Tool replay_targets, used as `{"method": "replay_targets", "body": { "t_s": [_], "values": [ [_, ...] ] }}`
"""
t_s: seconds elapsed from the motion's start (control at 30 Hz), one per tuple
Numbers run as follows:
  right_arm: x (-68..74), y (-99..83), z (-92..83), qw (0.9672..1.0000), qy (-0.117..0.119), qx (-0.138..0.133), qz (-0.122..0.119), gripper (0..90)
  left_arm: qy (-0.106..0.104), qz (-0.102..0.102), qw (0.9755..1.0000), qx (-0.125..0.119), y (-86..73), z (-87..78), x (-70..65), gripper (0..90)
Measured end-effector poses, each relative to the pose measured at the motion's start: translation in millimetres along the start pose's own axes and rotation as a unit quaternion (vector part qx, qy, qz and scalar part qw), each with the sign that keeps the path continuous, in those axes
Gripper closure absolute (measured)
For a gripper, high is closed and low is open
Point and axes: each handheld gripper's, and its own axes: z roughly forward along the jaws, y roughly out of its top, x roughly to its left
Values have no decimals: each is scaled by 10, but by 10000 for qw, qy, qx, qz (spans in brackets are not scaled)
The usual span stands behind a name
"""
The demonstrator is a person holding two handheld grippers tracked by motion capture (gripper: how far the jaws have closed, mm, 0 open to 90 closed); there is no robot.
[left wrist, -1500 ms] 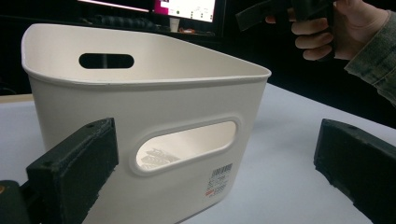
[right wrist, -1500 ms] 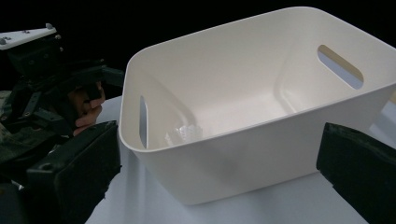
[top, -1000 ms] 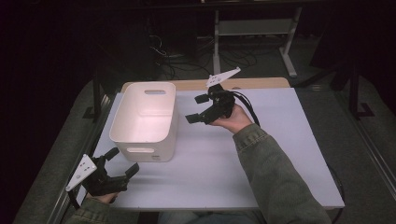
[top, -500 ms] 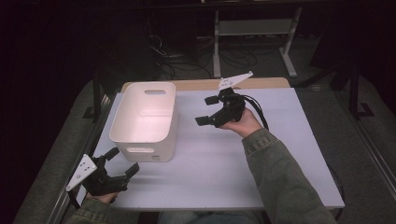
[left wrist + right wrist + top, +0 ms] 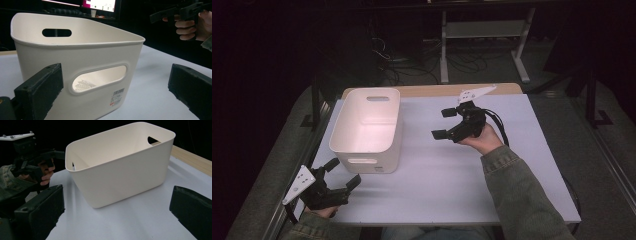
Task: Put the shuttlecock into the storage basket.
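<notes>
Jaws on both grippers are standing wide apart, nothing between them. The cream-white rectangular plastic bin with slot handles (image 5: pixel 368 129) is sitting upright on the left half of the white-topped desk (image 5: pixel 452 180), open side up, apparently empty. Its long axis is running away from the person toward the desk's far edge; the short ends, each with a handle slot, are facing near and far. The near slot end carries a barcode label (image 5: pixel 117 97).

Left gripper (image 5: pixel 343 174) is resting low at the desk's near-left corner, just beside the bin's near end, jaws aiming at that handle slot. Right gripper (image 5: pixel 445 123) is hanging above the desk to the right of the bin, clear of it, jaws pointing at the long side wall. In the right gripper view the bin (image 5: pixel 120 165) is sitting centred between the jaws.

Risks, judging from here:
- The bin looks light and the desk smooth, so a one-sided push from the right jaws would likely be sliding or rotating it rather than gripping.
- The wall is thin and slightly tapered; pinching near the rim could be flexing it or letting it slip out.
- Lifting by one short end only would probably be tipping the far end down.
- Cables trailing from the right gripper could be snagging the rim on approach.
</notes>
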Motion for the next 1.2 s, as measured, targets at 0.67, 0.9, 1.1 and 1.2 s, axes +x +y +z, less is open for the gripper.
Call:
{"method": "replay_targets", "body": {
  "t_s": [0.67, 0.9, 1.1, 1.2],
  "values": [
    [18, -276, -243, 9991, -291, -309, 57, 0, 6, -3, 10000, -2, 0, -1, 2, 0],
    [58, -382, -368, 9982, -417, -432, 35, 0, 12, -2, 10000, -12, 0, -2, 2, 0],
    [45, -490, -486, 9973, -463, -563, 94, 0, 16, 5, 10000, -4, 0, -1, 4, 0],
    [46, -550, -542, 9966, -538, -610, 92, 0, 21, 12, 10000, -4, 1, 0, 4, 0]
  ]
}}
